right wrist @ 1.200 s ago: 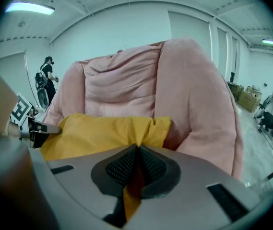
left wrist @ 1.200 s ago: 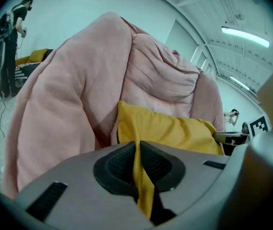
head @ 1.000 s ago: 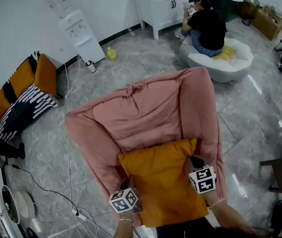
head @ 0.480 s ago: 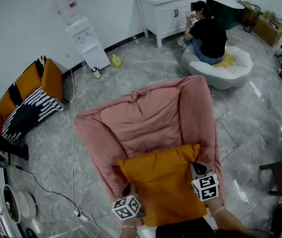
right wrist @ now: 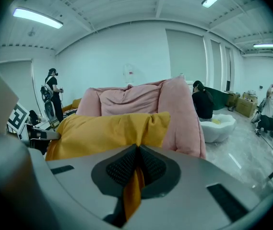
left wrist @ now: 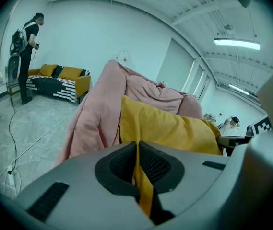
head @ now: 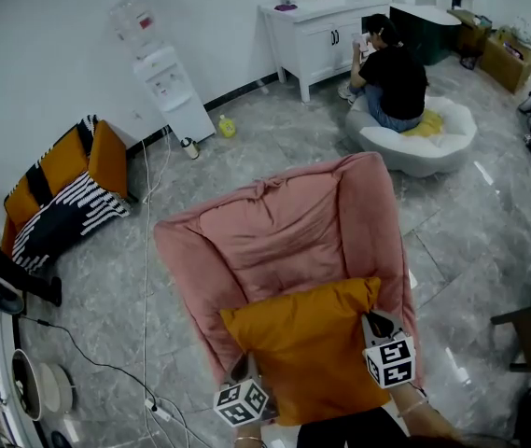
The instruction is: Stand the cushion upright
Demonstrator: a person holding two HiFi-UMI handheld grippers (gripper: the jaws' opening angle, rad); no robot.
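Since the earlier frame: orange cushion (head: 307,348) foreshortened, near edge lifted | left tongs (head: 244,370), right tongs (head: 370,322): each pinching cushion fabric at its own side | cushion lower centre, on pink beanbag chair (head: 274,222), long axis across frame between tongs; chair's back lies beyond, toward upper frame

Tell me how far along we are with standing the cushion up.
Done: the left gripper and right gripper are each shut on the near edge of the orange cushion. In hand: the cushion is held by that edge over the seat of the pink chair, not yet upright. Left: stand it upright there.
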